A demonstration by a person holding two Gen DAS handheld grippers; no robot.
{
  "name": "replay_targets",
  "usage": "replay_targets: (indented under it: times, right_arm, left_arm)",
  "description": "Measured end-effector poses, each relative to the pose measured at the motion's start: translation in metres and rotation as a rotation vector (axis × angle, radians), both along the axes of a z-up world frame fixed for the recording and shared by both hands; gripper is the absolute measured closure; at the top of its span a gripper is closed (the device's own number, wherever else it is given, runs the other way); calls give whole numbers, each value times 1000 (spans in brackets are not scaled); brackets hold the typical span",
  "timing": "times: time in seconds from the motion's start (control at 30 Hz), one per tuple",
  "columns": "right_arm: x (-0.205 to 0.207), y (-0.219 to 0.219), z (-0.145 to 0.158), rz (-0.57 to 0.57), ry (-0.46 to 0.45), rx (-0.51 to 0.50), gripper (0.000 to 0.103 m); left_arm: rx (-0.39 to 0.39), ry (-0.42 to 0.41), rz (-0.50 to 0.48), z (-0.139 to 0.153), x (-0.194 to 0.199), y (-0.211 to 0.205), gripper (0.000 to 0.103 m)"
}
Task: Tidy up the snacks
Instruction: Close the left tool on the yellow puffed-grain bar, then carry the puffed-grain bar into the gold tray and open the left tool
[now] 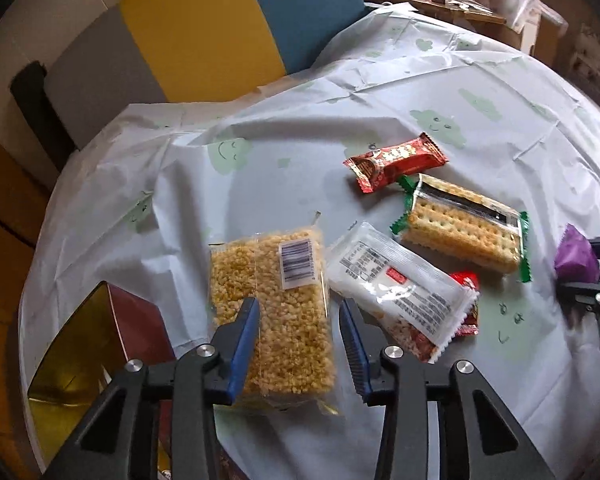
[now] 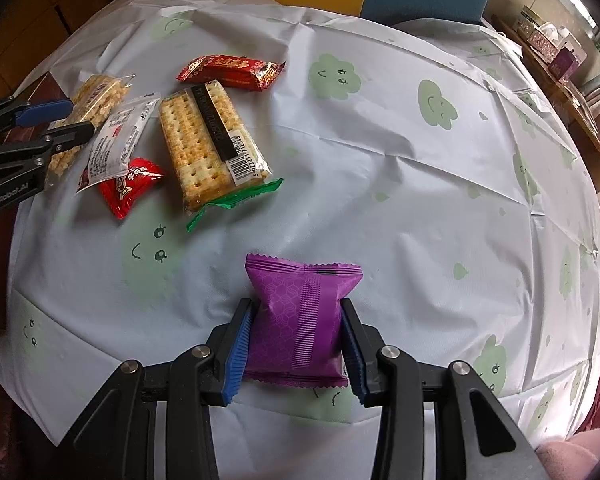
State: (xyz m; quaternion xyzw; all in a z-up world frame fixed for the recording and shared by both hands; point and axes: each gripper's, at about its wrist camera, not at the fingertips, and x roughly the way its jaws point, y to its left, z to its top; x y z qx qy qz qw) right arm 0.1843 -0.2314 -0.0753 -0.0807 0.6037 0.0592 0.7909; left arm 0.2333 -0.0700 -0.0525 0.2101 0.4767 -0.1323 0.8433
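Purple snack pouch [image 2: 300, 320], clamped between the pads of my right tool [image 2: 298, 344] just over the tabletop [image 2: 380, 184]. My left tool [image 1: 300, 344], jaws apart, straddles one half of the puffed-rice bar pack [image 1: 272, 312]; I judge this the pickup step, needing a squeeze next. Nearby: cracker pack [image 1: 464, 228], white packet [image 1: 396, 284], red wrappers. Cloud-print cloth; coloured panels [image 1: 220, 28] behind.
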Motion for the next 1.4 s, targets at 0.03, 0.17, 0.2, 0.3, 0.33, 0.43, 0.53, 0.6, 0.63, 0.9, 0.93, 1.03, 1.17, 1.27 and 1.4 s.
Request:
replay_targets:
  times: [0.03,0.17,0.2,0.3,0.33,0.43,0.53,0.6,0.63,0.9,0.93,1.03,1.17,1.27,1.4]
  right_arm:
    - [0,0,0,2,0,-1,61]
    - [1,-1,0,0,4,3,61]
    - [1,-1,0,1,4,2,61]
    - [2,-1,0,1,4,2,61]
    - [2,-2,0,1,5,3,61]
    - [2,-2,0,-1,6,6,61]
    - [1,-2,0,0,8,6,60]
    - [2,-2,0,0,9,7,60]
    - [2,-2,0,-1,9,8,60]
    - [2,-1,0,1,10,2,60]
    - [3,-1,0,2,10,2,60]
    - [3,0,-1,5,8,-1,60]
    - [2,0,-1,6,6,-3,60]
    - [2,0,-1,7,4,-6,60]
    - [0,0,-2,12,-2,-9,60]
  left_arm:
    - [-14,9,-4,4,0,3,49]
    - [-79,25,6,17,6,19,36]
    - [-99,43,8,20,7,23,34]
    - [-86,46,5,21,13,28,30]
    - [-80,54,4,21,15,28,30]
    - [-66,81,-2,17,24,27,27]
    - [-47,112,-8,9,32,25,25]
    - [-46,147,-2,2,37,25,24]
    - [-36,148,0,-1,39,24,24]
    - [-16,151,-11,-16,40,15,33]
    - [-13,143,-9,-16,39,14,33]
    - [-12,120,8,-14,34,14,33]
    - [-74,78,57,-5,20,19,33]
    - [-136,61,79,5,0,21,33]
    - [-223,29,94,22,-28,19,33]
